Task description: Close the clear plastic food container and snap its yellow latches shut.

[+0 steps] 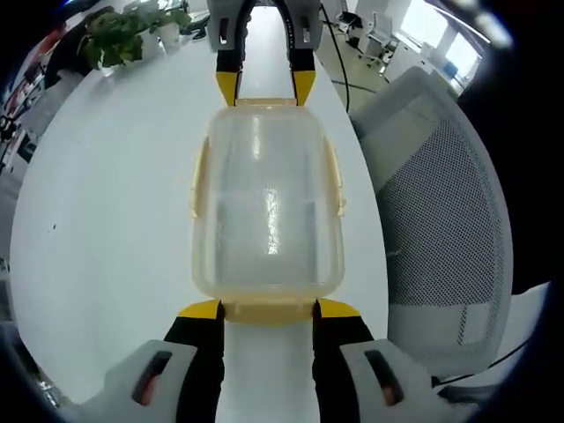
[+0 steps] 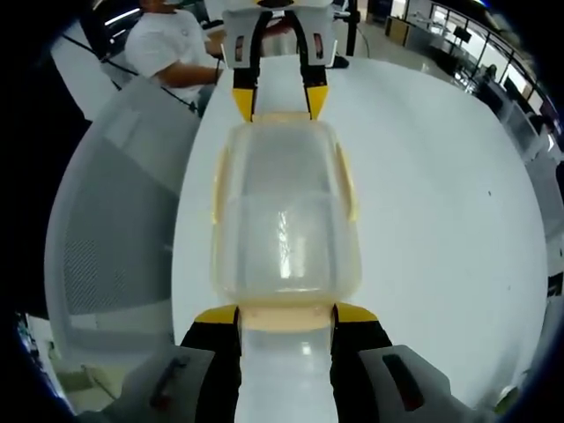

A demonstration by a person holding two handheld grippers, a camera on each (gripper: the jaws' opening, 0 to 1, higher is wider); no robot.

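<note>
The clear plastic container (image 1: 267,211) stands on the white table (image 1: 115,220) with its lid on. Pale yellow latches run along its sides (image 1: 196,181) and ends. My left gripper (image 1: 270,308) is open at the near end, its yellow tips flanking the end latch (image 1: 269,315). Facing it from the far end is my right gripper (image 1: 265,88), also open. In the right gripper view the container (image 2: 286,220) lies lengthwise; the right gripper (image 2: 286,315) flanks its near end latch (image 2: 286,319), and the left gripper (image 2: 280,99) sits at the far end.
A grey mesh office chair (image 1: 441,220) stands close to the table edge, also seen as the chair (image 2: 115,220). A potted plant (image 1: 123,35) sits at the table's far corner. A person in a white shirt (image 2: 167,44) sits beyond the table.
</note>
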